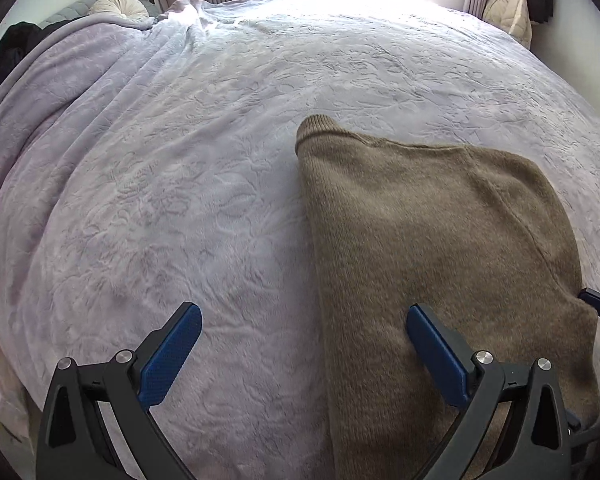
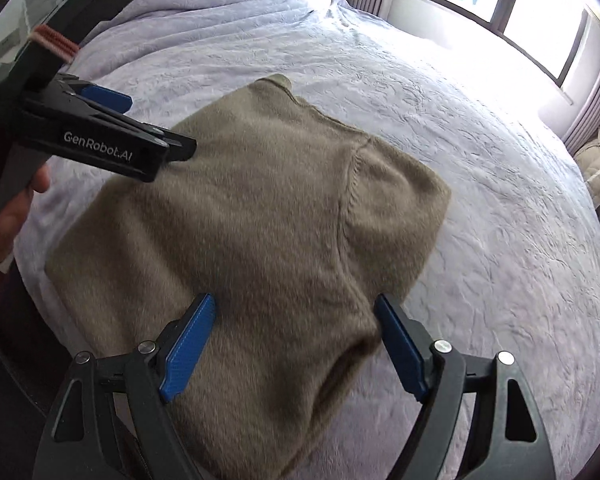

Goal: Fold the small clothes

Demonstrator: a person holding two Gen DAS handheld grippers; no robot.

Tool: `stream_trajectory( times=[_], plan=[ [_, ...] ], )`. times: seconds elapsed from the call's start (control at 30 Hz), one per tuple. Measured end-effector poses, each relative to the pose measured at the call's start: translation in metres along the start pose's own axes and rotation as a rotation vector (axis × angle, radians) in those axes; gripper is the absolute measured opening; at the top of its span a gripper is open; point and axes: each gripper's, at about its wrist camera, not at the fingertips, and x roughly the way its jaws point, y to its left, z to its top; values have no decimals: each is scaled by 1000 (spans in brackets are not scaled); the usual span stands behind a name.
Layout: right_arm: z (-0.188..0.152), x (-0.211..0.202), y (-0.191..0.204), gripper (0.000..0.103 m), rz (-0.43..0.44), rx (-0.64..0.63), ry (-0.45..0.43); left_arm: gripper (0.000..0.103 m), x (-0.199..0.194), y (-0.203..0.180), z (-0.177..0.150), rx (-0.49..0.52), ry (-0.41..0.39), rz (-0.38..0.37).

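Observation:
A brown knitted sweater (image 1: 440,240) lies folded lengthwise on the lilac bedspread (image 1: 200,180), collar end away from me. My left gripper (image 1: 304,316) is open above the sweater's left edge, one blue finger over the bedspread and the other over the knit. In the right wrist view the sweater (image 2: 260,208) fills the middle. My right gripper (image 2: 296,304) is open over its near right part, holding nothing. The left gripper (image 2: 140,120) shows there from the side, above the sweater's left edge.
The bedspread (image 2: 480,160) covers a wide bed. A round cushion (image 1: 118,6) and dark clothes (image 1: 16,44) lie at the head end. Curtains and a bright window (image 2: 500,0) stand behind the bed. A cream jacket (image 1: 508,8) sits at the far right corner.

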Motion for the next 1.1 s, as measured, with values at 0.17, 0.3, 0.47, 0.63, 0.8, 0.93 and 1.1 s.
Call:
stream_trajectory(
  times=[0.17, 0.3, 0.47, 0.63, 0.8, 0.93, 1.1],
  plan=[
    [-15, -2, 0, 85, -1, 49, 30, 103, -12, -11, -15, 6, -7, 15],
    [-24, -18, -4, 85, 15, 128, 53, 103, -35, -16, -25, 10, -47, 11],
    [-20, -46, 9, 86, -62, 97, -4, 103, -52, -22, -31, -14, -83, 5],
    [-14, -53, 16, 85, -149, 86, 45, 103, -62, -27, -45, -28, -98, -63],
    [-24, -52, 16, 86, -162, 140, 96, 103, -57, -32, -58, -35, -22, -46],
    [-34, -52, 22, 86, -145, 157, 114, 103, -66, -37, -63, -17, -46, -5],
    [-32, -52, 31, 85, -132, 150, 106, 103, -71, -46, -63, 12, -55, 10]
  ],
)
